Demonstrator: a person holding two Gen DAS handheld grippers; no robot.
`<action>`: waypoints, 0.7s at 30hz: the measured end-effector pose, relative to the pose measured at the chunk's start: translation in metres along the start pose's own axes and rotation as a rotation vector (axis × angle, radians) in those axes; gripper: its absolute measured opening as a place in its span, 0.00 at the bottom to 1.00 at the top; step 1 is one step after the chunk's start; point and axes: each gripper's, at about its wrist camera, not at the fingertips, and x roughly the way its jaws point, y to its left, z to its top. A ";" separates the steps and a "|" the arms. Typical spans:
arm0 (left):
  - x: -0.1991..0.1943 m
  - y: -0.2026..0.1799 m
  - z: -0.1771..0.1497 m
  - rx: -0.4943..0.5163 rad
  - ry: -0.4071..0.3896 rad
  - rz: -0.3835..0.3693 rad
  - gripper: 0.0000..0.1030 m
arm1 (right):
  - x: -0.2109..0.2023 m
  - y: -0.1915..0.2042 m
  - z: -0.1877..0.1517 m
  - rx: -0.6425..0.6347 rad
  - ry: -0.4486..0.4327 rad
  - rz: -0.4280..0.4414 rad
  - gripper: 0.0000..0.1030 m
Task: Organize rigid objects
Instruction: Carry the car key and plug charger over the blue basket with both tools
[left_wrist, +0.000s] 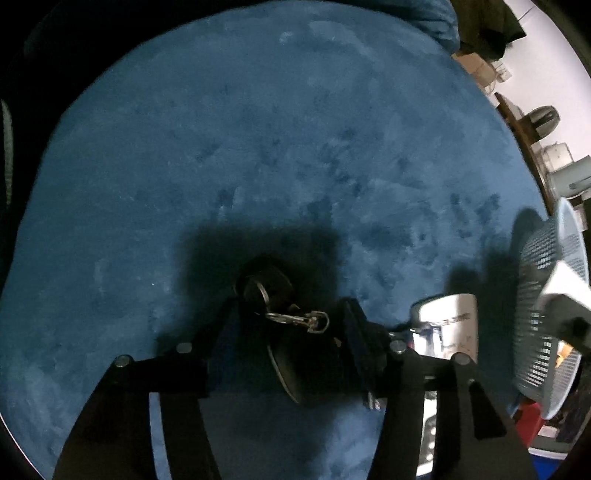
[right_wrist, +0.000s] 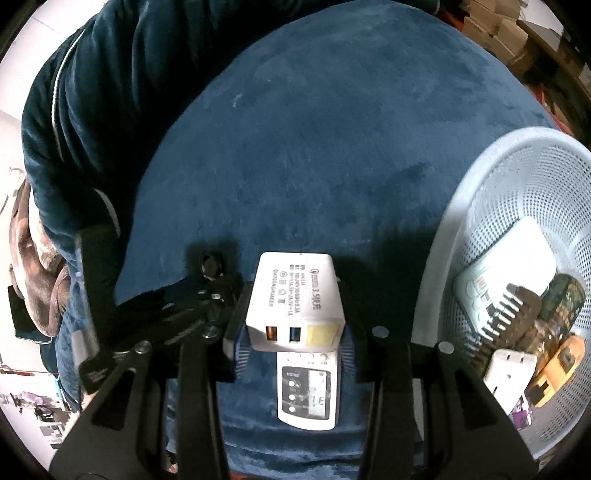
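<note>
My right gripper (right_wrist: 293, 321) is shut on a white USB charger block (right_wrist: 295, 299) and holds it above the blue cloth, left of the pale blue mesh basket (right_wrist: 461, 206). The charger also shows in the left wrist view (left_wrist: 448, 325). My left gripper (left_wrist: 288, 328) holds a dark round object with a key ring and metal clip (left_wrist: 299, 319) between its fingers, low over the blue cloth (left_wrist: 258, 147). The left gripper also shows in the right wrist view (right_wrist: 207, 295), left of the charger.
The basket holds a white box (right_wrist: 517, 254), a brown comb (right_wrist: 511, 306), a small white plug (right_wrist: 509, 369) and other items. A white device with a display (right_wrist: 308, 391) lies on the cloth under the charger. The person's dark sleeve (right_wrist: 92, 110) is at left.
</note>
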 end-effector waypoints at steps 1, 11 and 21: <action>0.000 -0.001 -0.002 0.011 -0.010 0.005 0.54 | 0.001 0.000 0.001 -0.001 0.000 0.000 0.39; -0.034 0.016 -0.023 0.005 -0.071 -0.007 0.32 | 0.001 0.006 0.000 0.001 -0.004 0.006 0.39; -0.085 -0.005 -0.022 0.043 -0.137 -0.020 0.32 | -0.020 0.007 -0.018 0.041 -0.044 0.056 0.39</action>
